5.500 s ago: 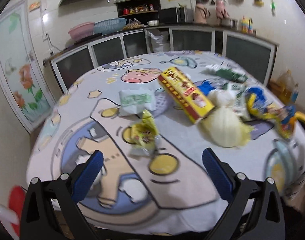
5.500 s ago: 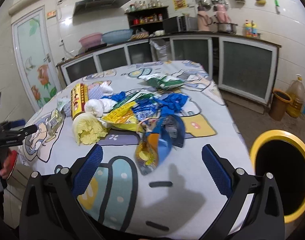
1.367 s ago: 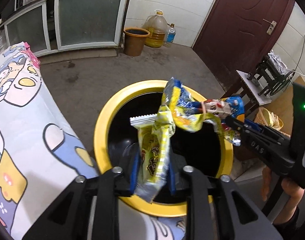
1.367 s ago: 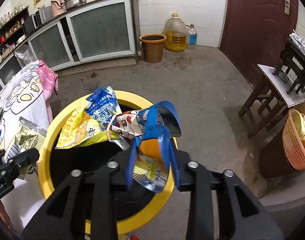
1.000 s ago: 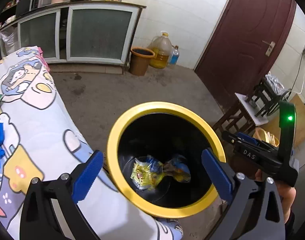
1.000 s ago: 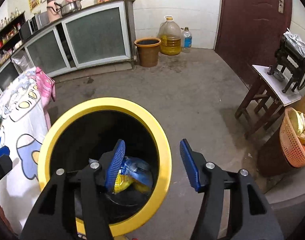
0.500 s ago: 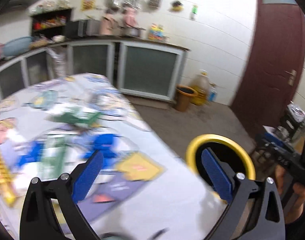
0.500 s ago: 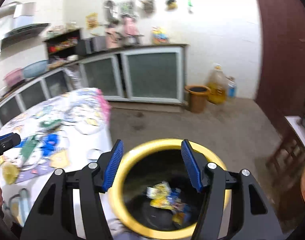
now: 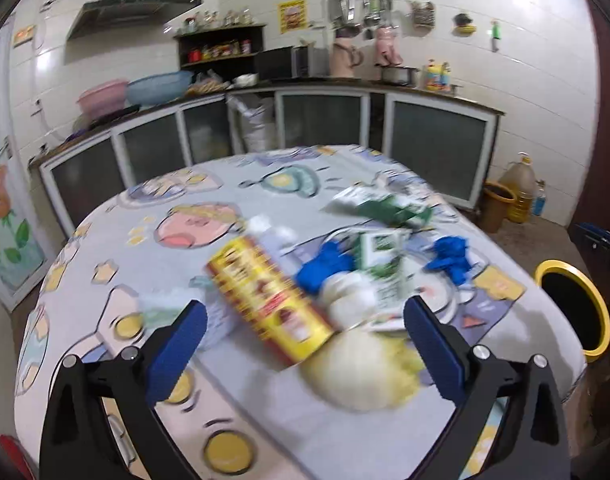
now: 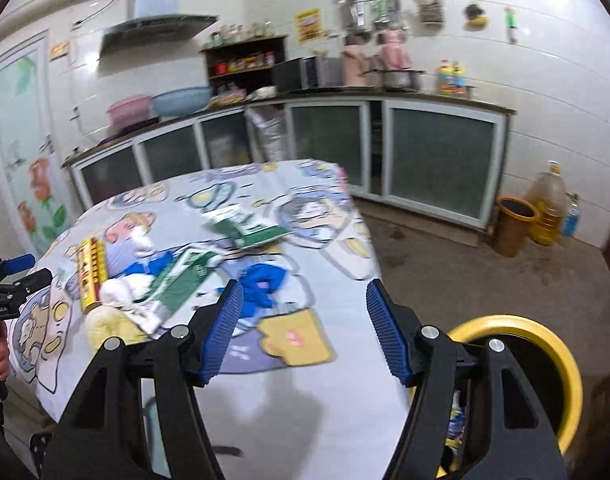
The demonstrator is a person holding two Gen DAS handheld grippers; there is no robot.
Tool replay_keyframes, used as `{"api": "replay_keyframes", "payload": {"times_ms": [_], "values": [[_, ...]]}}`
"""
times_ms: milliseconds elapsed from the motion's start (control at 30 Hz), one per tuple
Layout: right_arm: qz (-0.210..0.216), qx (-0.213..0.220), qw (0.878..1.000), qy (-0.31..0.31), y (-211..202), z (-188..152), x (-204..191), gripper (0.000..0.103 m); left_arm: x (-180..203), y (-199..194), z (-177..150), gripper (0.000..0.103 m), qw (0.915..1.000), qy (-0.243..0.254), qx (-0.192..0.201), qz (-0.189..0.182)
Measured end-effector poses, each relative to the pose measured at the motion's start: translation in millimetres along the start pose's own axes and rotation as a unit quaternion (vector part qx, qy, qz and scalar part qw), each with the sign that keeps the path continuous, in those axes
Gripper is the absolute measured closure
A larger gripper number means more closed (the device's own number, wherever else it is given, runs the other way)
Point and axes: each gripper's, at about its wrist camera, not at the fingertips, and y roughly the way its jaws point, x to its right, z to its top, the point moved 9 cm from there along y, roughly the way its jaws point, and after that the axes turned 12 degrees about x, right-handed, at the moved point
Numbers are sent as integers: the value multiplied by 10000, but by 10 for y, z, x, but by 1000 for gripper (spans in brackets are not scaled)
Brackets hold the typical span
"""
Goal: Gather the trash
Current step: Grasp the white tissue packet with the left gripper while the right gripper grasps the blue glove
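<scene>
Trash lies on the cartoon-print table [image 9: 117, 240]: a long yellow-and-red box [image 9: 269, 300], a pale yellow crumpled bag [image 9: 361, 372], blue gloves [image 9: 323, 266], a green-and-white packet [image 9: 385, 208]. My left gripper [image 9: 301, 344] hovers open and empty above the box. My right gripper [image 10: 305, 328] is empty, its jaws opening, over the table's near edge, with a blue glove [image 10: 265, 284] just beyond. The yellow-rimmed black bin [image 10: 545, 364] stands at lower right with wrappers [image 10: 455, 424] inside. The same bin [image 9: 573, 308] shows right of the table in the left wrist view.
Kitchen cabinets [image 9: 325, 120] and a counter with basins run along the back wall. An orange bucket [image 10: 515, 226] and an oil jug [image 10: 547, 204] stand on the floor at right. The left gripper [image 10: 9, 284] and a hand show at the right wrist view's left edge.
Both grippers dropped their wrappers into the bin, then swung from the bin back to face the table. The right jaws have spread wider.
</scene>
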Motion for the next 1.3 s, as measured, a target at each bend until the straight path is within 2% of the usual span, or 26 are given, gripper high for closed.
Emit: {"api": "replay_keyframes", "payload": {"times_ms": [233,367,500,767,900,1033,1300], "values": [[65,-524,9980,-352,465,-239,-345,42,-478,51,-272,8,9986,-335,-164,380],[46,-628,9963,-586,615,-323,-432,42,-758,101,-352,8,9972,-412,-188,593],[44,-778,9953,-578,765,-408,-464,42,-1059,186,-415,8,9961,-384,-219,759],[64,-979,9939,-503,1011,-502,-500,42,-1369,483,-480,8,9931,-581,-435,921],[118,-997,9934,-552,1066,-515,-548,41,-1389,584,-472,8,9932,-563,-469,901],[196,-1084,9926,-502,1152,-551,-573,40,-1277,649,-391,8,9955,-469,-429,700],[152,-1257,9914,-337,1377,-605,-546,40,-1162,950,-412,8,9946,-487,-768,510]]}}
